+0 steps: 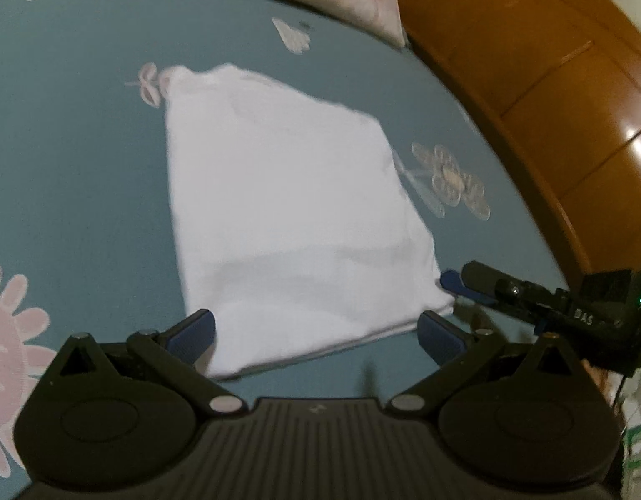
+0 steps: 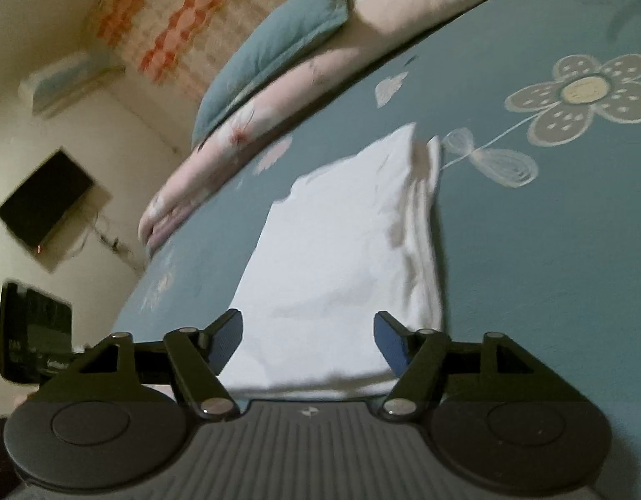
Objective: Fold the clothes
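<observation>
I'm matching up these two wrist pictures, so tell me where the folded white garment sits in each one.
Left wrist view: the folded white garment fills the centre, its near edge between the open left gripper.
Right wrist view: it lies centre, running up from the open right gripper.
Shared landmark: the outlined flower on the blue bedsheet, right of the garment.

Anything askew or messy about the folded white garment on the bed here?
Mostly tidy. The white garment lies folded flat on the blue bedsheet, but its layered edge looks rumpled and uneven, with the far corner bunched. Nothing looks spilled or damaged. Both grippers are open and hold nothing.
</observation>
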`<state>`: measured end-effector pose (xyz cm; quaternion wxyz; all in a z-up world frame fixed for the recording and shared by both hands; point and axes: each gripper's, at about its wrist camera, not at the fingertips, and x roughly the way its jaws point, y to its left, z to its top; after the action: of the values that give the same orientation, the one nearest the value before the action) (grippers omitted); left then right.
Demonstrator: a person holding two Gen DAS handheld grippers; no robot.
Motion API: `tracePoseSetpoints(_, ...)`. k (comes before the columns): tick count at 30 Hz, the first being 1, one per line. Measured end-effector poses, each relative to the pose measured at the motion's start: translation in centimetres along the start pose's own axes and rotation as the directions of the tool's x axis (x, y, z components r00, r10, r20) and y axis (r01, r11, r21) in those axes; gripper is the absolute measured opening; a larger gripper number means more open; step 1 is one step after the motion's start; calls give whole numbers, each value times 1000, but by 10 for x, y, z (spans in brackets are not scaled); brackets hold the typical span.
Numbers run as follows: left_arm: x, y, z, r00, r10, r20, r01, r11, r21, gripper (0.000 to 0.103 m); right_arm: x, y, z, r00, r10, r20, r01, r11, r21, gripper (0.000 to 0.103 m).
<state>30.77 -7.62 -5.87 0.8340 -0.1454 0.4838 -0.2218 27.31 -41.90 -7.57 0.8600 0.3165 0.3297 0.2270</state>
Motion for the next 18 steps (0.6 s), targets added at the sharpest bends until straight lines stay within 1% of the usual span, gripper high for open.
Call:
tracePoseSetpoints(2,-3,4,-1,1000,-3,3,3,1000,-10,102,-5,-7,2,1000,-15,24,14,1000,26,75)
tracePoseSetpoints(5,-4,14,-1,1000,27,10,-27,999,-25,102,-8,-17,5,999,-34,39,31,998,62,75)
tracePoseSetpoints(6,-5,18,-1,1000,22,15,-22,999,-42,102,-8,-19,6,998,-41,41,38,997,70,75)
tracePoseSetpoints(10,2,39,-2,999,-44,0,44,991,-126,102,-2,-29,7,998,-63,31,60,993,107,75)
tracePoseSetpoints(13,12,47,-7,999,-48,-24,44,991,-127,102,5,-33,9,997,-72,30,67,989,131,75)
tracePoseSetpoints(15,12,51,-8,997,-71,-5,70,990,-126,102,9,-34,10,997,-75,26,70,988,134,75)
tracePoseSetpoints(18,11,62,-7,992,-128,2,126,979,-160,102,12,-36,11,997,-72,25,68,988,140,75)
